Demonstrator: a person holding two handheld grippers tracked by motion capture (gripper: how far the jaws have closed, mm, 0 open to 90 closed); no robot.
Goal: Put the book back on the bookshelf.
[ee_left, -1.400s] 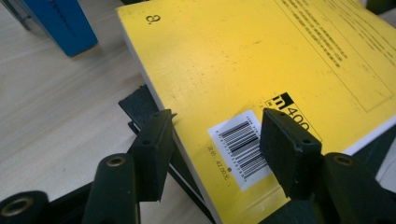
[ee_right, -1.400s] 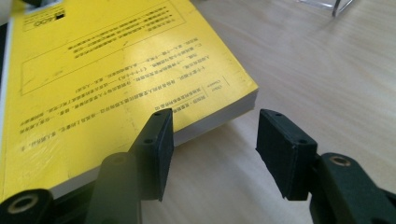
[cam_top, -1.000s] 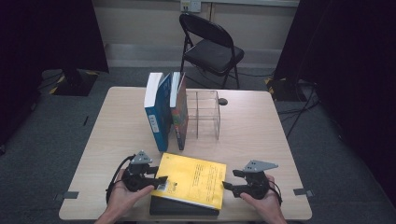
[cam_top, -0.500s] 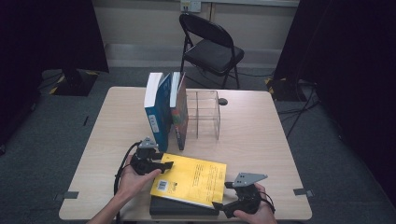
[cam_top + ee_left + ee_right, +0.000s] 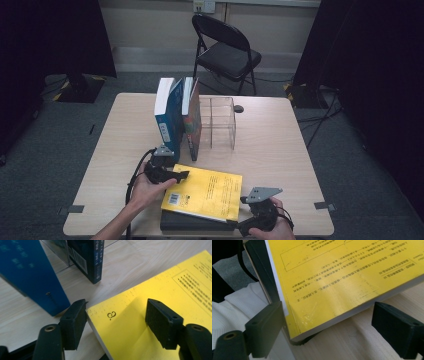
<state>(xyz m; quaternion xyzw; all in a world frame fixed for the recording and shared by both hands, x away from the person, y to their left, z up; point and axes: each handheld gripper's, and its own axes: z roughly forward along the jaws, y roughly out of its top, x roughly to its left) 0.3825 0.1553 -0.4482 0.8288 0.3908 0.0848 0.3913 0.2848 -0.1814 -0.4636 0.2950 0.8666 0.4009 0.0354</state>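
Pale wood table (image 5: 280, 150) in a dark-curtained room, a black folding chair (image 5: 225, 47) behind its far edge, and the action is right at the near edge. The yellow book (image 5: 205, 192) lies flat on top of a black book (image 5: 200, 224), its corners skewed off the one below. Over to the left gripper (image 5: 181, 175): its jaws stand wide apart, straddling the yellow book's near-left corner. In the left gripper view (image 5: 116, 315), 1 jaw sits just off the book's edge over the bare table, the other hovers over the yellow cover, and nothing is pinched between them. Whether either pad touches the cover, I cannot tell.

Now the right gripper (image 5: 239, 231), down at the book's near-right corner. In the right gripper view (image 5: 327, 327) its 2 jaws gape wide too, with the yellow book's corner and its white page block sitting in the gap, gripped by neither. The black book's edge peeks out beneath that corner.

Further back on the table, a blue book (image 5: 167, 117) stands upright, a second, darker book (image 5: 191, 120) close beside it, leaning against a clear acrylic organizer (image 5: 217, 122). A white sleeve (image 5: 239, 307) shows beside the right gripper's jaw.
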